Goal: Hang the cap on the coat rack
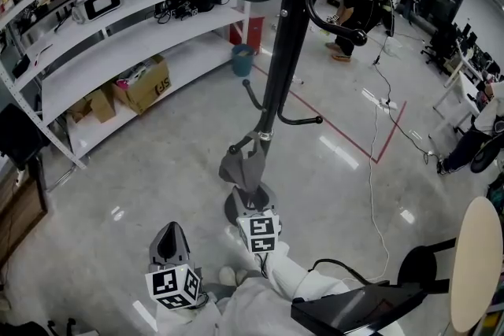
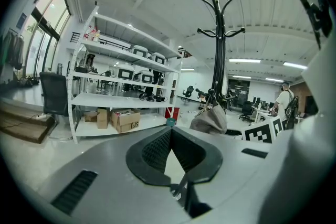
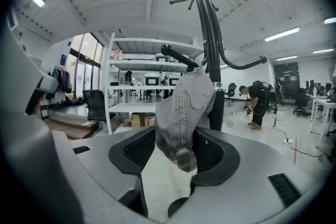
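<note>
Where the cap (image 3: 185,107) drapes, the hook (image 3: 176,56) disappears.

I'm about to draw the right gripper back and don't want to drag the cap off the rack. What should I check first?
1. Is the cap on a hook of the coat rack: ok, it hangs from a lower hook.
2. Has the right gripper released: ok, its jaws stand wide apart, with the cap's lower end between them.
3. Are the pads clear of the fabric: cannot tell. The cloth overlaps one pad in the right gripper view.
4. Is the left gripper out of the way: ok, it is shut, empty and apart from the rack.
5. Is the cap hanging steady: cannot tell from one moment.
</note>
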The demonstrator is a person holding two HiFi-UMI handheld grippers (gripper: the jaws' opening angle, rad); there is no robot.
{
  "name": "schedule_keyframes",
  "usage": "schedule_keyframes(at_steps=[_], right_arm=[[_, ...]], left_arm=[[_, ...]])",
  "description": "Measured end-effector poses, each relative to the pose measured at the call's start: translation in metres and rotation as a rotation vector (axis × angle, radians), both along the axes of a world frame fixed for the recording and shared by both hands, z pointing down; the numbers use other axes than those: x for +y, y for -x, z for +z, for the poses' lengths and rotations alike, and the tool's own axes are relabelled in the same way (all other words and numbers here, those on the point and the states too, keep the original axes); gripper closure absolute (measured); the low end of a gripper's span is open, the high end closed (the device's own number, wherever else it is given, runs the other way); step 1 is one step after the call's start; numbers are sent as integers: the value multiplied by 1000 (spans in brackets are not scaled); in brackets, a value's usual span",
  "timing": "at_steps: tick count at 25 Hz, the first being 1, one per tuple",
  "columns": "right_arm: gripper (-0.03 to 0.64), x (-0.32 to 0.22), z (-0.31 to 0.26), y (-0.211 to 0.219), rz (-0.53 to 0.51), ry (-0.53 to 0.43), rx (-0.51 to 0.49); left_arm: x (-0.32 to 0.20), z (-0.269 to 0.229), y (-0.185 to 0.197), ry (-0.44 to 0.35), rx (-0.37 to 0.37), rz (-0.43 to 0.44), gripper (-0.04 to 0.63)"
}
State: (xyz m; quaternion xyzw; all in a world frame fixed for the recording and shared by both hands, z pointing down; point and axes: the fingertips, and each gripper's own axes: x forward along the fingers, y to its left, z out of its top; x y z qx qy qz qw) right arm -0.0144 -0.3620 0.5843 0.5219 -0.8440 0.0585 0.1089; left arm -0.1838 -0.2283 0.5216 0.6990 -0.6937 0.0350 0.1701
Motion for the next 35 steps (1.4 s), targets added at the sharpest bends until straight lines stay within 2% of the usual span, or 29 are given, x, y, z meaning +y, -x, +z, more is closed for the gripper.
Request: schedule_keyframes(at_steps=[9,16,20,21,24,25,30,35], right_arm=[[414,24,-8,-32,50,-6,-32],[416,45,-39,-59,83,-32,-147],[420,62,-38,-60,34,7,-206],[435,66,-34,-61,19,24,-208],[561,80,-17,-67,-4,70,-169],[573,83,-13,-69,-7,78,-163],[584,99,-17,-72,-21,69,-191],[584,111,-26,-80,-6,47,-172]], left_arm=[[3,0,-30,2,4,63,592],[0,-1,-63,-9,0,134,592],[4,6,-83,-1,2,170,592],[6,9,-88,5,8,180,592],[19,16,-103,25,11,201,592],[23,17,-105,28,6,205,592],[34,17,-111,26,-4,209,592],[38,3,-117,-20,-5,232,592]])
